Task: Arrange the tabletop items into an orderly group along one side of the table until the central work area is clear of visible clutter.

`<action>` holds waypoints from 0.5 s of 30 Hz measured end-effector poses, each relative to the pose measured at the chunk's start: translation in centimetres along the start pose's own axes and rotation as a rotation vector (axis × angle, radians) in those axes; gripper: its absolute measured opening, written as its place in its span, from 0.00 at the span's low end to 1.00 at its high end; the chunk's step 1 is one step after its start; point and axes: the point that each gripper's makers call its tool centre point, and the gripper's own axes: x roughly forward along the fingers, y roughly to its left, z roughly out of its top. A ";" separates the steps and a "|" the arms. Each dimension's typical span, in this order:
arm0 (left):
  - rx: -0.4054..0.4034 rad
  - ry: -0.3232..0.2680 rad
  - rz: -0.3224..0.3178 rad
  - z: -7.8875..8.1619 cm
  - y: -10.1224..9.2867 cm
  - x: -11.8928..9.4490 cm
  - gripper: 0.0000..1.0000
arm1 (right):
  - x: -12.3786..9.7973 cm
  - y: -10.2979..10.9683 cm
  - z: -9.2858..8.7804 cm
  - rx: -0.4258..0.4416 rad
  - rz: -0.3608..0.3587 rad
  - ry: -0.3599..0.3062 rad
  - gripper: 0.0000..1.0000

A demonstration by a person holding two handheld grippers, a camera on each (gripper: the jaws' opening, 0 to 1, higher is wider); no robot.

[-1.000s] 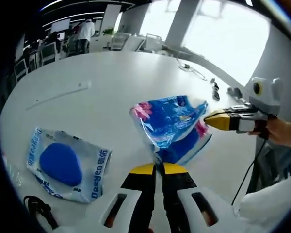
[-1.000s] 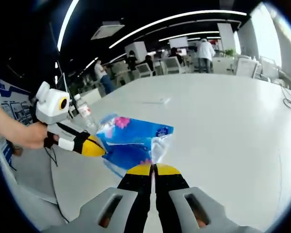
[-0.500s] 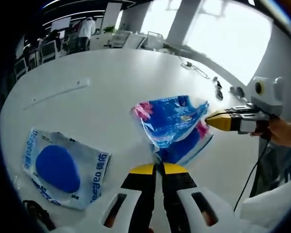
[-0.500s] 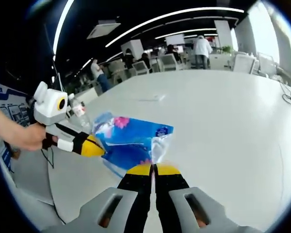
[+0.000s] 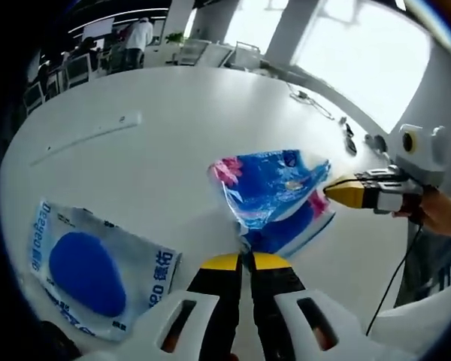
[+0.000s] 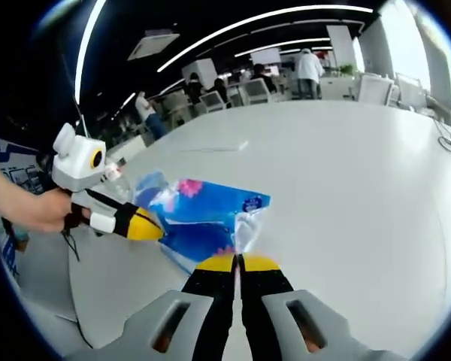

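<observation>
A blue tissue pack (image 5: 274,192) with pink flowers is gripped at two ends over the white table (image 5: 158,98). My left gripper (image 5: 245,257) is shut on its near plastic edge. My right gripper (image 5: 327,190) comes in from the right, shut on the pack's far corner. In the right gripper view the same pack (image 6: 203,218) lies ahead of my right gripper (image 6: 238,259), with my left gripper (image 6: 159,232) at its left edge, held by a hand (image 6: 30,209). A white pack with a blue oval (image 5: 90,267) lies flat to the left.
A long white strip (image 5: 86,137) lies farther out on the table. Cables (image 5: 308,101) and small dark objects (image 5: 348,139) sit near the far right edge. A clear bottle (image 6: 114,171) stands behind the left gripper. Chairs and people are beyond the table.
Both grippers keep their hold on the blue pack. The views have shifted slightly, so the white pack sits lower in the left gripper view.
</observation>
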 end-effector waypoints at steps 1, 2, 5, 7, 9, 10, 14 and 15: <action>-0.004 0.001 0.002 0.0 0.1 0.1 0.00 | 0.2 -0.1 0.0 0.001 -0.001 0.003 0.00; -0.014 0.006 0.006 0.1 0.2 0.3 0.00 | 0.3 -0.2 -0.1 0.002 -0.002 0.005 0.00; -0.029 0.015 0.013 0.0 0.4 0.8 0.00 | 0.7 -0.5 -0.2 0.005 -0.006 0.012 0.00; -0.041 0.023 0.018 -0.1 0.6 1.0 0.00 | 1.0 -0.7 -0.3 0.012 -0.007 0.019 0.00; -0.054 0.029 0.021 -0.2 0.8 1.2 0.00 | 1.2 -0.8 -0.4 0.012 -0.007 0.024 0.00; -0.055 0.033 0.022 -0.3 0.8 1.3 0.00 | 1.3 -0.8 -0.5 0.014 -0.007 0.029 0.00; -0.072 0.036 0.022 -0.1 1.1 1.6 0.00 | 1.9 -1.2 -1.1 0.017 -0.015 0.051 0.00; -0.070 0.040 0.023 -0.1 1.1 1.7 0.00 | 2.0 -1.2 -1.2 0.019 -0.016 0.054 0.00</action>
